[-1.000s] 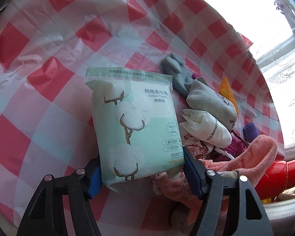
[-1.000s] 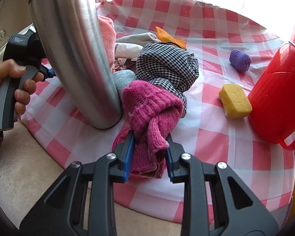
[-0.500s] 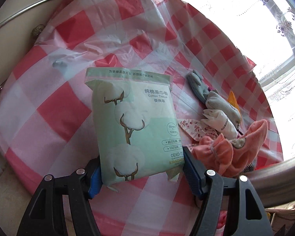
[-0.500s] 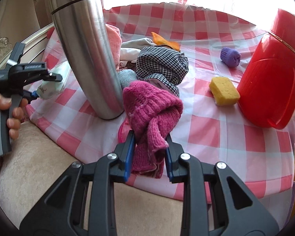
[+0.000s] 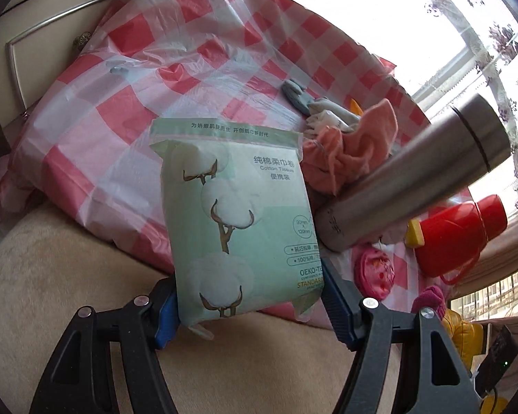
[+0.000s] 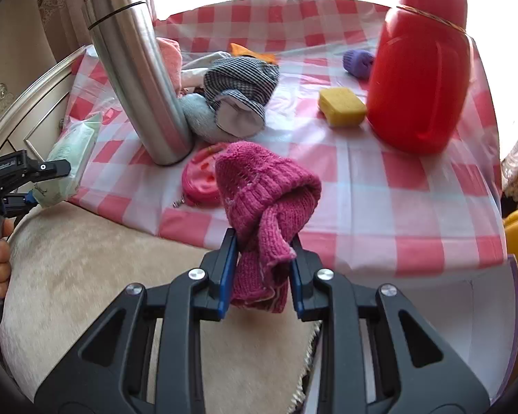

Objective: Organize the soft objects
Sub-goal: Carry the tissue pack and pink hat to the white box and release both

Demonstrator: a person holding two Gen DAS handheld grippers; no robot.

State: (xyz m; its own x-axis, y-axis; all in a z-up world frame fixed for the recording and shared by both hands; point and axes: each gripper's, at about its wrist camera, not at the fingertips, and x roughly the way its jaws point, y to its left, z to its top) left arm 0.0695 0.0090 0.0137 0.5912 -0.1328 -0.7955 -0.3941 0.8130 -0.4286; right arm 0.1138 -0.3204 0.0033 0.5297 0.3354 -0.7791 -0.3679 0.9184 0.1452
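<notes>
Left wrist view: your left gripper (image 5: 250, 305) sits at the bottom centre, jaws spread wide and clamped on the lower edge of the green cotton tissue pack (image 5: 236, 220), which stands upright in the middle of the frame over the beige cushion (image 5: 69, 293). Behind it — the red-checked tablecloth (image 5: 127, 127), a peach cloth (image 5: 355, 151) at centre right, a steel flask (image 5: 414, 176) and a red jug (image 5: 459, 238) at right.

Right wrist view: your right gripper (image 6: 262, 276) at lower centre is nearly closed, pinching the magenta knitted hat (image 6: 266, 203) above the tablecloth's near edge. On the cloth — a checked fabric roll (image 6: 240, 86) at upper centre, a yellow sponge (image 6: 342, 105), a purple knit piece (image 6: 357, 62), a pink pouch (image 6: 200, 179).
</notes>
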